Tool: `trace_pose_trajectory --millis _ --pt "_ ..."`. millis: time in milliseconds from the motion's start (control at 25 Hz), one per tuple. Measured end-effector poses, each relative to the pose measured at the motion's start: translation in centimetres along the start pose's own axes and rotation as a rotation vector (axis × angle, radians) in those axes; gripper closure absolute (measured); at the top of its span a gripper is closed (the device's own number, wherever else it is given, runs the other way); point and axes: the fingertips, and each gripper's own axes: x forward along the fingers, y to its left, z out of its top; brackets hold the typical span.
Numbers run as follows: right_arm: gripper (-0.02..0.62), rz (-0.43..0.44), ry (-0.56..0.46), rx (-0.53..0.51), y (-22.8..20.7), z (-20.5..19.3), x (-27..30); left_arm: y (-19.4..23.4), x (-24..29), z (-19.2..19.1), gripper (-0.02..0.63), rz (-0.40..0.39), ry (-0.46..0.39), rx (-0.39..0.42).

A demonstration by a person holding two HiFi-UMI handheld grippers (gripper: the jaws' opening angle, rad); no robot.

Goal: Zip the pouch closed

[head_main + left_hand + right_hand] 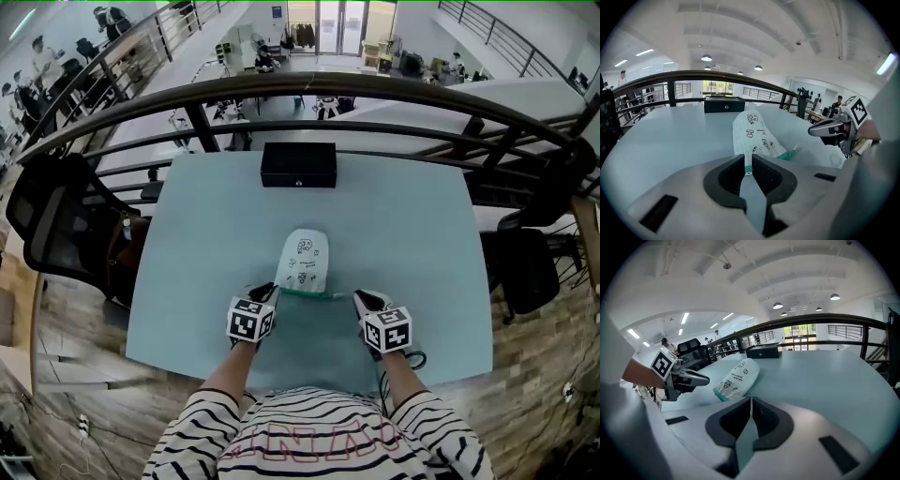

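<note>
The pouch [305, 260] lies in the middle of the table [422, 234], its green zipper edge [311, 293] toward me. My left gripper [269, 292] pinches the near left corner, I judge to anchor it. My right gripper [361, 298], jaws together and empty, sits just right of the zipper's end, well placed to reach the pull.

Only the pouch [305, 261] and black box [298, 165] interrupt the table [422, 244].

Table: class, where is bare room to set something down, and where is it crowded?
Free: table strips left and right of the pouch, and between pouch and black box. Crowded: near edge, where left hand-held gripper and right hand-held gripper flank it.
</note>
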Motion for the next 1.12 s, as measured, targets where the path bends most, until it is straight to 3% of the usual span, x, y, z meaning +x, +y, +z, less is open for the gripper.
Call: trace_pose_trajectory --millis 600,1120 --pt "0.568 -0.034 -0.152 0.016 3.6 2.9 -3.5 -1.2 -4.6 3.2 0.580 -0.031 -0.190 0.038" --pt "0.568 -0.051 -0.302 0.049 8.6 5.3 -7.1 -3.6 -11.0 5.9 0.581 -0.155 -0.388 0.067"
